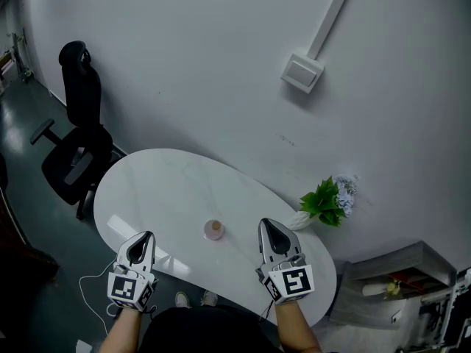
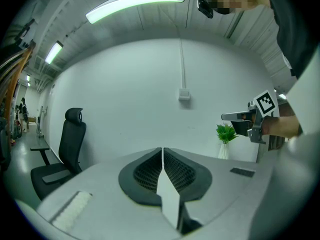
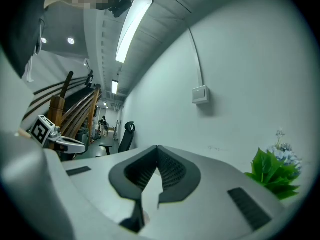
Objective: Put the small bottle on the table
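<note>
While the small bottle (image 1: 213,230) is seen set on the white worktop (image 1: 169,190), the left tool (image 1: 145,240) and the right tool (image 1: 269,228) are held either side of it, both clenched on nothing.

In the head view the small bottle (image 1: 214,229) on the table (image 1: 162,190) is too small to show its label or cap. The person's forearms (image 1: 124,335) run off the bottom edge. At lower right a shelf unit (image 1: 412,271) is cut by the frame's edge, and its contents are unreadable. In the right gripper view, figures (image 3: 103,122) at centre left are too small to tell.
</note>
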`<state>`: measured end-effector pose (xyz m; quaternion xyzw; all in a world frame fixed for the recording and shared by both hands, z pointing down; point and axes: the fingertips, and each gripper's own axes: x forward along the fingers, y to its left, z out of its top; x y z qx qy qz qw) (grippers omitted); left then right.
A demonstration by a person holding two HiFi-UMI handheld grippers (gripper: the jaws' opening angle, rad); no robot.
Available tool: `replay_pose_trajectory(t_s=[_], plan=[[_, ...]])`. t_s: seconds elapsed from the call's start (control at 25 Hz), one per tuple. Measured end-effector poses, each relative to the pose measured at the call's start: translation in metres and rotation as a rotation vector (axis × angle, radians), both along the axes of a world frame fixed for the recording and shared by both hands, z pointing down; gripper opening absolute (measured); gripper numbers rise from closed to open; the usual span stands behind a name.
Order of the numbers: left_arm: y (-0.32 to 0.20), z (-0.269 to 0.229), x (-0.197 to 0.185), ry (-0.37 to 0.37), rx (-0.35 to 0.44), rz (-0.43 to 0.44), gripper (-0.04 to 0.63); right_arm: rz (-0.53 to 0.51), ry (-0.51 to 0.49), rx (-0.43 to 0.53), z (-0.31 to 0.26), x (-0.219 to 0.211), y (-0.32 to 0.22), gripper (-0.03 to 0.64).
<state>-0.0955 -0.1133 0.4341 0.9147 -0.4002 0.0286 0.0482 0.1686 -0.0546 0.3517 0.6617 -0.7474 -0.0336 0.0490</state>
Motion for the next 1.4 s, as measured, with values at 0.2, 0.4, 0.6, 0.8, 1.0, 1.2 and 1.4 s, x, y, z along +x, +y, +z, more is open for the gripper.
replay_pose_trajectory(t_s=[0.2, 0.4, 0.6, 0.8, 1.0, 1.2, 1.4], plan=[[0.002, -0.003, -0.001, -0.011, 0.01, 0.004, 0.014, 0.065, -0.018, 0.004, 0.004, 0.014, 0.017, 0.006], [0.003, -0.001, -0.006, -0.022, -0.001, -0.003, 0.014, 0.12, -0.016, -0.011, 0.008, 0.024, 0.038, 0.006], [0.002, -0.003, -0.014, -0.027, -0.008, -0.02, 0.014, 0.143, -0.015, -0.019, 0.011, 0.031, 0.043, 0.006], [0.007, -0.005, -0.014, -0.023, 0.006, -0.016, 0.014, 0.143, -0.022, -0.015, 0.012, 0.031, 0.04, 0.006], [0.011, -0.009, -0.013, -0.023, 0.018, -0.017, 0.014, 0.139, -0.031, -0.006, 0.012, 0.028, 0.035, 0.006], [0.013, -0.01, -0.019, -0.021, 0.013, -0.036, 0.014, 0.126, -0.034, 0.001, 0.013, 0.024, 0.033, 0.006], [0.014, -0.013, -0.021, -0.024, -0.015, -0.055, 0.014, 0.116, -0.041, -0.001, 0.014, 0.02, 0.032, 0.006]])
